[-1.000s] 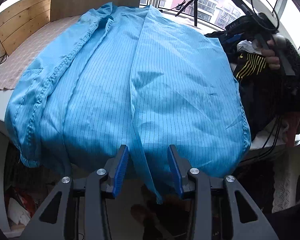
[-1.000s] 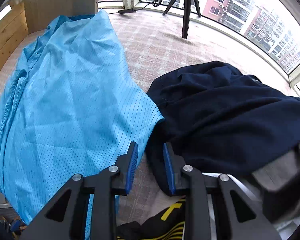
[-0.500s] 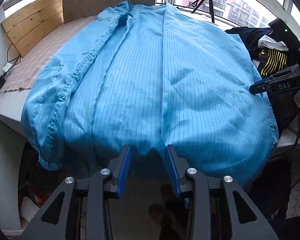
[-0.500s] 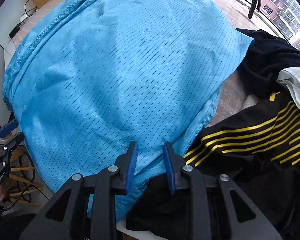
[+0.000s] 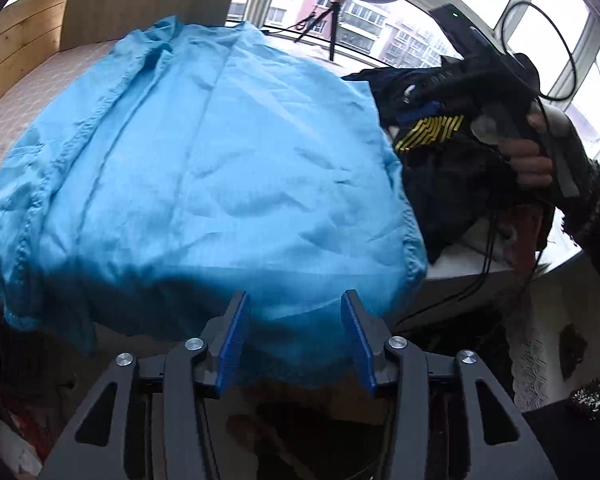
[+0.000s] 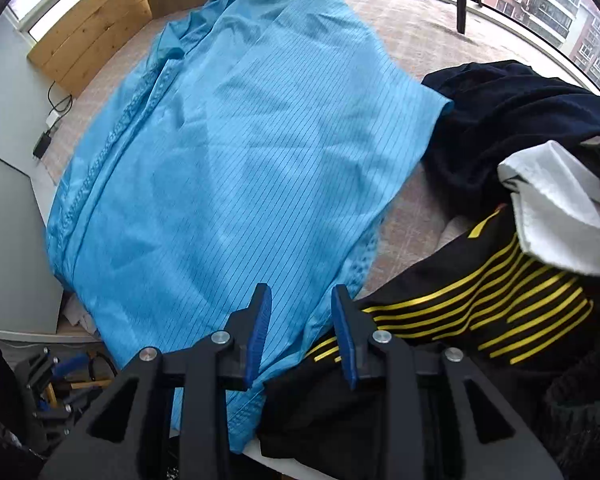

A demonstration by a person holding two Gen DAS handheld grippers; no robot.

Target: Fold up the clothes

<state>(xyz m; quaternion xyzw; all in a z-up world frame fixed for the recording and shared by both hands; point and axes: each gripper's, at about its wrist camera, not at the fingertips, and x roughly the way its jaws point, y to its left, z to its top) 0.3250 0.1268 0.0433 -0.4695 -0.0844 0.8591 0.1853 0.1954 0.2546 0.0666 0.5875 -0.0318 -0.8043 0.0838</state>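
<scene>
My left gripper (image 5: 294, 336) hangs at the near hem of the thin light-blue coat with fine dark pinstripes (image 5: 204, 184), jaws spread wide with nothing clamped between them, the hem drooping over the edge just ahead of the blue pads. My right gripper (image 6: 300, 332) is parted too, narrower, empty, poised over the coat's right-hand border where it meets the black garment with yellow stripes (image 6: 480, 300). The coat lies spread nearly flat on the checked pinkish cloth covering the table (image 6: 404, 32), collar at the far end, a long crease running lengthwise; by my judgement one side panel is laid over the body, so some folding is in, and the crosswise folds into a compact bundle are left. The fabric looks slick and light, rippling into shallow wrinkles, with a puckered stitched seam down the left edge. To the right sits an unfolded heap: a dark navy soft garment (image 6: 512, 120), a white stiff-looking cloth (image 6: 556, 208) and the striped one, all crumpled.
</scene>
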